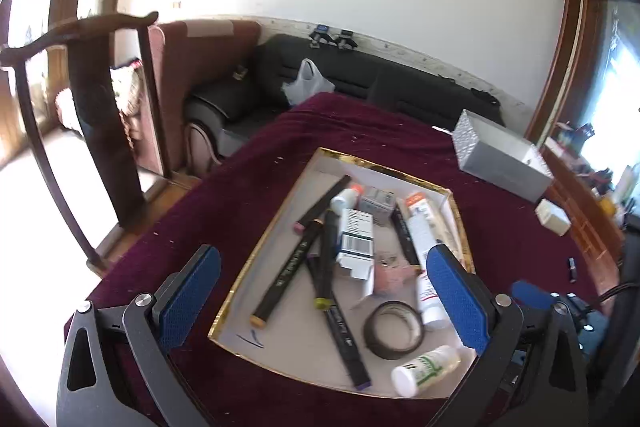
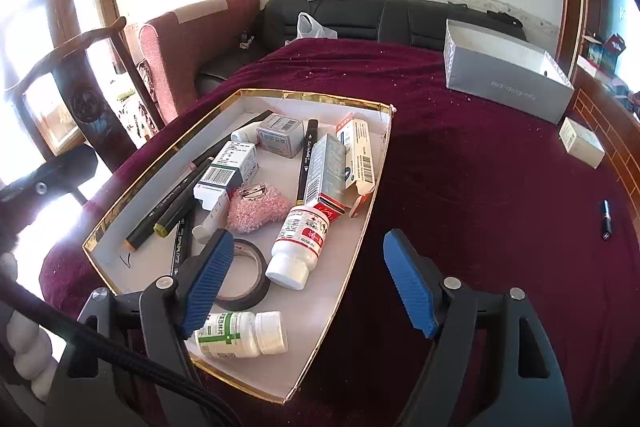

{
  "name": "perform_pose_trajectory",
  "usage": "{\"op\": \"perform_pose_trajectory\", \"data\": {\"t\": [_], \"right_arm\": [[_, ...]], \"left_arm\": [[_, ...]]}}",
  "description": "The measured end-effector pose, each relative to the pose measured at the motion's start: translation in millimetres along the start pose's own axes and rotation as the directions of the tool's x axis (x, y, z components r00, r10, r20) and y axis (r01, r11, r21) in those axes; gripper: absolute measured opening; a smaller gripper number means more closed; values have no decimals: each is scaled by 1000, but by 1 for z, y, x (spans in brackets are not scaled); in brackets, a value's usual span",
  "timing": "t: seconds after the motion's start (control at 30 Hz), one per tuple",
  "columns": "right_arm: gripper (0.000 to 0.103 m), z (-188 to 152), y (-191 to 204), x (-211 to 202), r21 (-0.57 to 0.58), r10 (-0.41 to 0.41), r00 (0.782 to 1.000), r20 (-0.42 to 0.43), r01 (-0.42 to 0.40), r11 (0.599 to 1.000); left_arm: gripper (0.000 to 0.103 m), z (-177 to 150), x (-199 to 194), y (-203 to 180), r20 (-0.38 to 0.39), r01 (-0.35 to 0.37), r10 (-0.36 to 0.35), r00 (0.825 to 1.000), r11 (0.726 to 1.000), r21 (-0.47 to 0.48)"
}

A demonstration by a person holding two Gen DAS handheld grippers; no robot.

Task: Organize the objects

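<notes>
A gold-rimmed white tray (image 1: pixel 280 195) (image 2: pixel 372 223) lies on the maroon cloth and holds several markers (image 1: pixel 294 259) (image 2: pixel 306 159), small boxes (image 1: pixel 356 239) (image 2: pixel 228 173), white bottles (image 1: pixel 424 371) (image 2: pixel 298 247), a black tape roll (image 1: pixel 394 329) (image 2: pixel 244 281) and a pink fluffy piece (image 2: pixel 256 209). My left gripper (image 1: pixel 324 303) is open above the tray's near part, holding nothing. My right gripper (image 2: pixel 308 283) is open over the tray's near right rim, holding nothing.
A silver open box (image 1: pixel 504 159) (image 2: pixel 508 83) stands at the table's far right, with a small white box (image 1: pixel 554 217) (image 2: pixel 582 143) and a dark pen-like thing (image 1: pixel 572 269) (image 2: pixel 607 219) near the right edge. A wooden chair (image 1: pixel 96 131) and black sofa (image 2: pixel 392 19) stand beyond.
</notes>
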State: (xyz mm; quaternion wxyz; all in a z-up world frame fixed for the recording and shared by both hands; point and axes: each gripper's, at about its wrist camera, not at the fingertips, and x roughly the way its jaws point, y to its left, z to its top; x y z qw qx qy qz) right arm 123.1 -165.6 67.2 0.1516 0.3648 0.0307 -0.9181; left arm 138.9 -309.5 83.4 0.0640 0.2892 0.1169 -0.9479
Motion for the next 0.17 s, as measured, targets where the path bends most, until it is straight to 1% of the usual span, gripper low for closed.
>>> {"op": "perform_pose_trajectory", "data": {"t": [0.07, 0.17], "right_arm": [[79, -1, 1, -4, -7, 1, 1000, 7, -1, 1000], [79, -1, -1, -9, 0, 15, 1000, 16, -15, 1000]], "left_arm": [[101, -2, -6, -4, 11, -36, 36, 999, 999, 21], [101, -3, -11, -7, 28, -65, 65, 998, 998, 24]]}}
